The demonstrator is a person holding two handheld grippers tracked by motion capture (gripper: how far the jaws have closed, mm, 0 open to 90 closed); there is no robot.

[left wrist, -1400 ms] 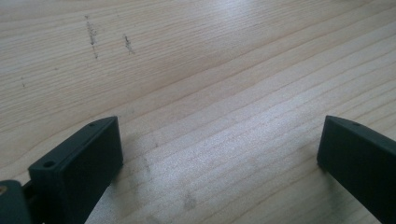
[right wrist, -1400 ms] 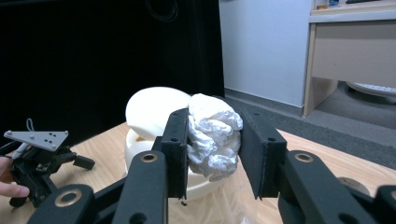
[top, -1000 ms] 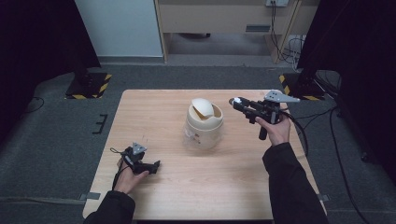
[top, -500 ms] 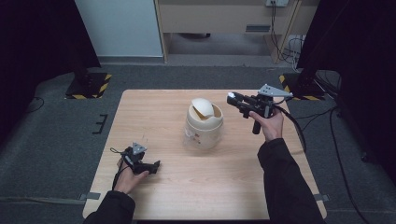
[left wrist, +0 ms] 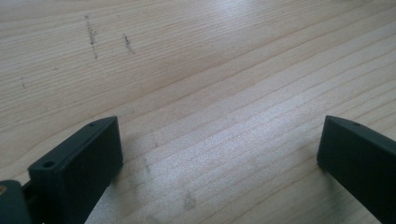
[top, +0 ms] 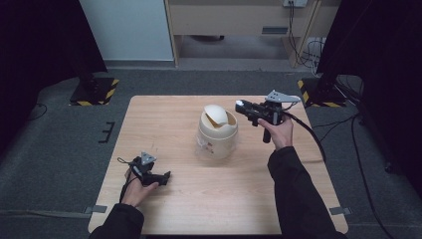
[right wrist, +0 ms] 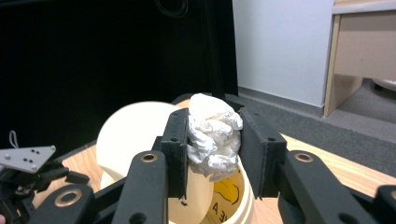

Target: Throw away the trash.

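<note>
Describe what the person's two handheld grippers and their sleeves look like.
Both the left gripper and the right gripper are black pistol-grip tools with flat rectangular jaws, each topped by a grey three-cornered plate and trailing a black cable. Brass-coloured pivot pins show on the right gripper's linkage. The person wears dark long sleeves.

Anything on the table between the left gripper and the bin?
Nothing: in the high view, only bare table lies between the left gripper and the bin.
</note>
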